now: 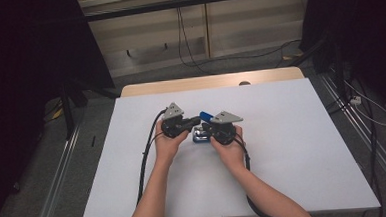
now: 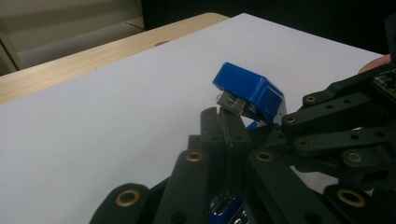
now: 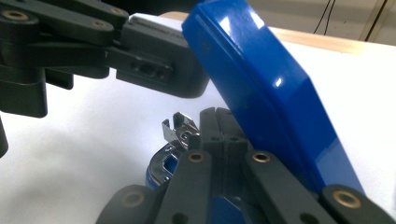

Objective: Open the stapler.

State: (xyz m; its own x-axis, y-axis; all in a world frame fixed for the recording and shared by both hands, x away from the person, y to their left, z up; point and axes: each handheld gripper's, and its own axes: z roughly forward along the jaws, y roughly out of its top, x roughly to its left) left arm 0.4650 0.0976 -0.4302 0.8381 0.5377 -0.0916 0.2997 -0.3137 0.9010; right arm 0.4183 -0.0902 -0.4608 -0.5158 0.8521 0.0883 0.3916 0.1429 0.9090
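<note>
Fingers of left gripper [image 1: 195, 121] pressed together, nothing visibly pinched between the tips; tips [image 2: 224, 128] just below the raised front end of the blue stapler [image 2: 252, 93], whether touching cannot be told. Left hand [image 1: 168, 142] wrapped around the gripper body at 9 o'clock of the stapler in the high view.

Stapler [image 1: 204, 125] at desk centre, lid swung up and tilted, metal magazine [image 3: 180, 130] exposed beneath the lid in the right gripper view. Base resting on the white desk [image 1: 283, 149].

Fingers of right gripper [image 1: 205, 129] also pressed together, tips [image 3: 222, 126] close beside the underside of the open lid [image 3: 261, 93], at 3 o'clock of the magazine. Contact not determinable. Right hand [image 1: 230, 146] at 4 o'clock of the stapler. Cable [image 1: 146, 156] trailing toward 6 o'clock along the left forearm.
</note>
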